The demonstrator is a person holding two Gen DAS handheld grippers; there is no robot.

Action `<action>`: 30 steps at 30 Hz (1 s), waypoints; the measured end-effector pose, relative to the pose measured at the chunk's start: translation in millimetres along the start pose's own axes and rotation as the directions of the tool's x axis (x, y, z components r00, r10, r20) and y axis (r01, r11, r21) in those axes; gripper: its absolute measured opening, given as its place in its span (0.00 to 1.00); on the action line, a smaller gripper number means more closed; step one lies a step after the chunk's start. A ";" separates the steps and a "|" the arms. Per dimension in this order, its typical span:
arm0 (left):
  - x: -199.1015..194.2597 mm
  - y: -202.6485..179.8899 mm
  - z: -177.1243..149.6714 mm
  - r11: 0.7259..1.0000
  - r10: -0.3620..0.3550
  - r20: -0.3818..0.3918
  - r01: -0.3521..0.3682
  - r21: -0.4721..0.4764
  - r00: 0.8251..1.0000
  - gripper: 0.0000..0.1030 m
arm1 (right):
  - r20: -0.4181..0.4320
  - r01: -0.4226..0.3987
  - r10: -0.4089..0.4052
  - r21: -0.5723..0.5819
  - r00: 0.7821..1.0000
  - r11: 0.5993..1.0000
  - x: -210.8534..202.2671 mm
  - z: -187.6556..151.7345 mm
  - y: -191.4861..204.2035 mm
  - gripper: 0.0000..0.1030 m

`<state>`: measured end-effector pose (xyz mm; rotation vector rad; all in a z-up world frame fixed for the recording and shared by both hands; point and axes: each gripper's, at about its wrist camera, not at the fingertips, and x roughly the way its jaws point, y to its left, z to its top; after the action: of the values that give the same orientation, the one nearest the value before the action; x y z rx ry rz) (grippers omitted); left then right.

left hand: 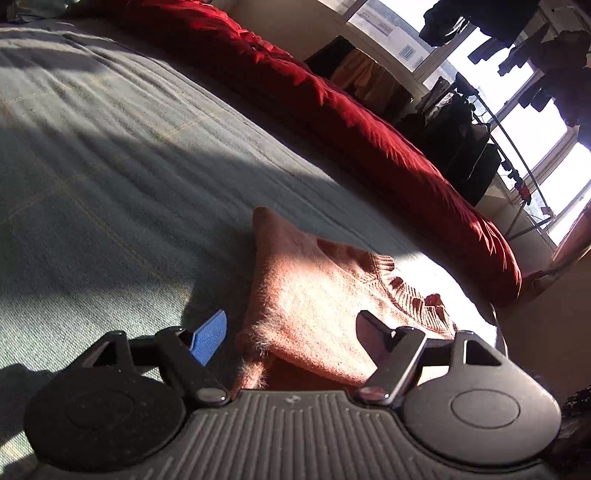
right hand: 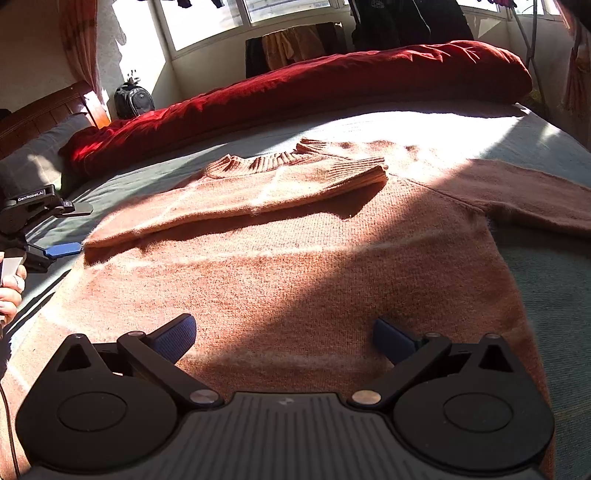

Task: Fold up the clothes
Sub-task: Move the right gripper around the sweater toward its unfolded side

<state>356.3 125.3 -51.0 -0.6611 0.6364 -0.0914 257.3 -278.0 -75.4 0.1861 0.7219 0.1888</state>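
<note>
We find the orange sweater (right hand: pixel 295 266) lying flat on the bed (right hand: pixel 546 280), chest up, collar toward 12 o'clock in the right wrist view. One sleeve (right hand: pixel 236 199) is folded across the chest; the other sleeve (right hand: pixel 532 199) runs out toward 3 o'clock and is cut off by the frame edge. The hem end passes under the right gripper (right hand: pixel 284 338) and is hidden by its body. Its jaws stand wide apart above the lower part of the sweater and hold nothing; we cannot tell whether the tips touch the knit.

The left gripper (left hand: pixel 290 330) sits low at the sweater's side edge, seen at 9 o'clock in the right wrist view (right hand: pixel 70 229). Its jaws are open and empty, with the folded edge of the sweater lying between them. Its right fingertip (left hand: pixel 369 332) is in shadow and hard to make out. Part of a hand (right hand: pixel 11 288) shows at the frame edge, mostly cut off.

A red quilt (right hand: pixel 314 88) lies rolled along the far side of the bed. Beyond it, hanging clothes (left hand: pixel 461 144) are dark against bright windows (right hand: pixel 207 22), with details lost to glare.
</note>
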 end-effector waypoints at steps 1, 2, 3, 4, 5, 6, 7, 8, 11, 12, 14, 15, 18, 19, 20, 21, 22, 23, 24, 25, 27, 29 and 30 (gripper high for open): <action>-0.4 -9.0 4.0 0.999 -0.036 -0.006 0.036 0.028 0.999 0.75 | -0.001 0.013 -0.013 -0.013 1.000 1.000 2.7 -0.9 2.3 1.00; -0.1 -18.1 7.8 0.996 -0.071 -0.015 0.071 0.058 0.997 0.76 | 0.002 0.026 -0.026 -0.025 1.000 0.999 4.4 -1.6 4.7 1.00; 6.4 -21.5 7.7 0.995 -0.067 -0.031 0.069 0.076 0.997 0.78 | 0.005 0.040 -0.040 -0.036 0.999 0.999 5.7 -1.9 7.1 1.00; 13.9 -24.1 7.1 0.994 -0.057 -0.048 0.061 0.092 0.997 0.78 | 0.005 0.047 -0.047 -0.044 0.999 0.998 6.5 -2.3 8.2 1.00; 21.3 -26.7 6.5 0.993 -0.047 -0.064 0.053 0.109 0.997 0.78 | 0.006 0.054 -0.054 -0.052 0.999 0.997 7.3 -2.7 9.3 1.00; 28.8 -29.3 5.9 0.991 -0.036 -0.080 0.046 0.125 0.996 0.78 | 0.007 0.061 -0.061 -0.060 0.998 0.996 8.1 -3.1 10.4 1.00; 36.2 -31.9 5.3 0.989 -0.026 -0.096 0.039 0.142 0.995 0.78 | 0.007 0.068 -0.068 -0.068 0.998 0.995 9.0 -3.5 11.4 1.00; 44.0 -25.1 2.7 0.991 0.008 -0.119 0.008 0.134 0.993 0.78 | 0.008 0.075 -0.075 -0.075 0.997 0.994 9.8 -3.9 12.5 1.00; 47.2 -10.1 -6.5 0.991 0.028 -0.109 -0.014 0.131 0.994 0.75 | 0.009 0.084 -0.083 -0.087 0.996 0.993 11.3 -4.8 13.0 1.00; 42.1 -12.1 -8.2 0.991 0.029 -0.096 -0.016 0.134 0.995 0.75 | 0.008 0.080 -0.079 -0.084 0.997 0.993 11.3 -4.9 11.7 1.00; 31.1 -23.6 -11.2 0.982 0.035 -0.089 -0.018 0.190 0.995 0.79 | 0.011 0.075 -0.075 -0.089 0.997 0.993 10.6 -6.0 10.0 1.00; 25.6 -29.5 -12.6 0.975 0.039 -0.086 -0.019 0.220 0.996 0.85 | 0.013 0.082 -0.081 -0.099 0.997 0.992 11.1 -7.0 11.3 1.00; 15.6 -40.8 -24.5 0.946 0.018 -0.092 0.013 0.324 0.996 0.88 | 0.020 0.101 -0.099 -0.128 0.995 0.987 12.5 -9.9 15.4 1.00; 14.4 -40.6 -27.3 0.941 0.017 -0.095 0.016 0.338 0.995 0.88 | 0.023 0.107 -0.105 -0.135 0.994 0.985 13.2 -10.5 16.8 1.00; 13.4 -40.1 -29.8 0.937 0.017 -0.099 0.019 0.349 0.995 0.88 | 0.027 0.110 -0.107 -0.140 0.994 0.984 13.8 -10.8 17.4 1.00; 12.3 -39.6 -32.4 0.932 0.017 -0.102 0.022 0.361 0.995 0.88 | 0.029 0.113 -0.110 -0.147 0.994 0.983 14.3 -11.0 18.0 1.00; 11.5 -37.3 -33.4 0.932 0.010 -0.112 0.031 0.360 0.994 0.88 | 0.031 0.116 -0.112 -0.155 0.993 0.981 14.8 -11.1 19.2 1.00; 11.8 -36.9 -32.5 0.928 0.021 -0.141 0.034 0.372 0.990 0.88 | 0.030 0.116 -0.113 -0.160 0.993 0.980 15.2 -10.5 19.6 1.00; 12.3 -36.8 -31.4 0.922 0.034 -0.173 0.035 0.385 0.984 0.88 | 0.028 0.117 -0.114 -0.165 0.993 0.979 15.5 -9.6 20.0 1.00; 9.6 -35.5 -29.9 0.922 0.044 -0.173 0.026 0.386 0.984 0.88 | 0.021 0.121 -0.119 -0.173 0.993 0.977 15.5 -7.1 21.3 1.00; 3.3 -32.7 -26.8 0.923 0.064 -0.164 0.004 0.385 0.984 0.88 | 0.006 0.128 -0.129 -0.189 0.992 0.974 15.4 -1.9 23.8 1.00; -6.6 -30.5 -24.0 0.916 0.064 -0.152 0.002 0.401 0.986 0.88 | -0.029 0.139 -0.148 -0.215 0.988 0.967 15.8 8.6 30.0 1.00; -12.5 -27.4 -21.4 0.920 0.041 -0.151 0.022 0.392 0.988 0.88 | -0.053 0.129 -0.145 -0.236 0.988 0.963 14.5 18.6 36.5 1.00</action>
<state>337.1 95.4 -41.2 -0.2622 0.7465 -0.2577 276.5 -241.3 -62.4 -0.0947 0.7732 0.1462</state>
